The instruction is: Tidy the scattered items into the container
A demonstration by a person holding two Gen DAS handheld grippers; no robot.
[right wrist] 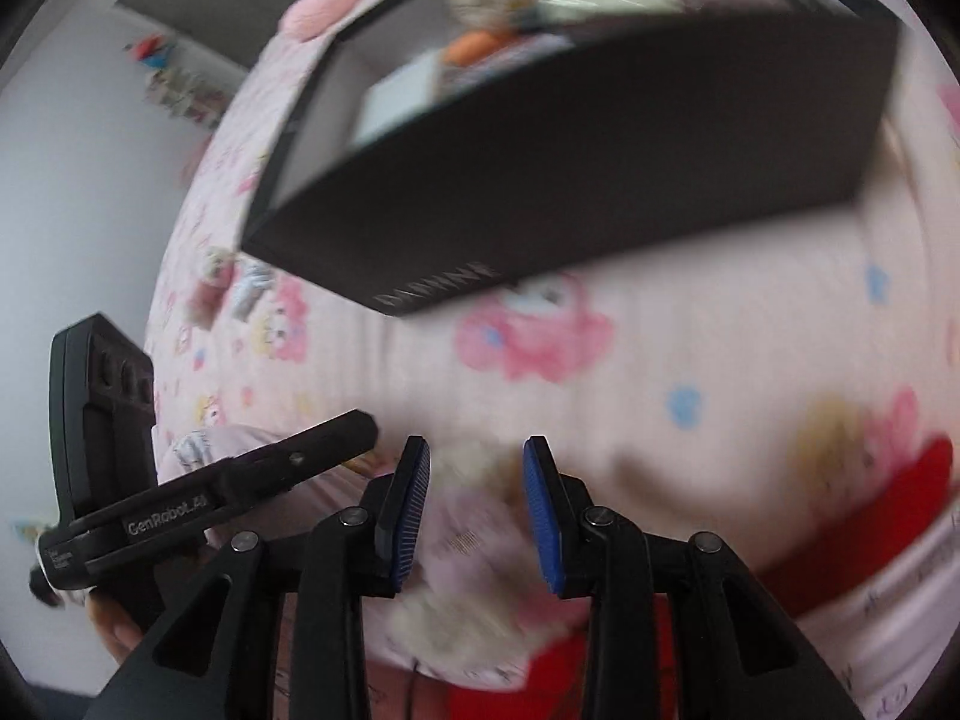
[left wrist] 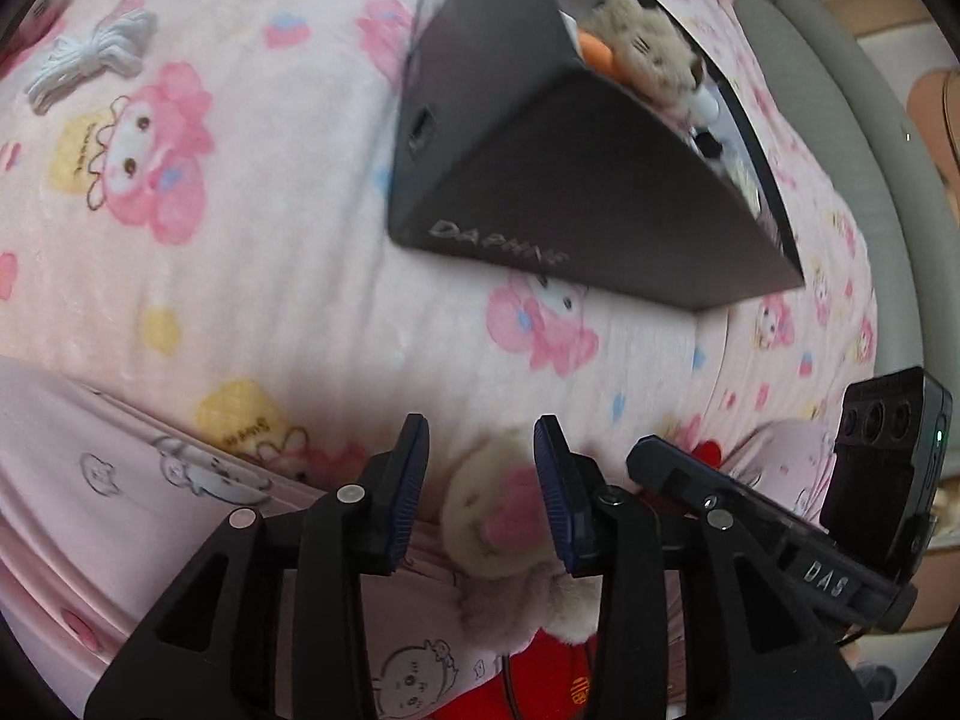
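Lettering "DAPHNE" marks the dark box [left wrist: 558,180] on the pink blanket [left wrist: 240,240] in the left wrist view — left gripper [left wrist: 480,492] spread around a plush toy [left wrist: 498,516], the other gripper stamped "DAS". Right wrist view: right gripper [right wrist: 477,504] parted over a blurred plush [right wrist: 468,546] — the neighbouring gripper reads "GenRobot.AI", box [right wrist: 600,180] just beyond.

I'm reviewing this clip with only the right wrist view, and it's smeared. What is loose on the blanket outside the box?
Observer: A white bundled cord lies on the pink blanket, apart from the dark box.
Operator: What's at the left claw?
Observer: A cream plush toy with a pink patch sits between the fingers of the left claw, which is open, with a gap visible at one pad.
Operator: What does the box lettering say?
Observer: It reads DAPHNE, on the wall facing the camera.
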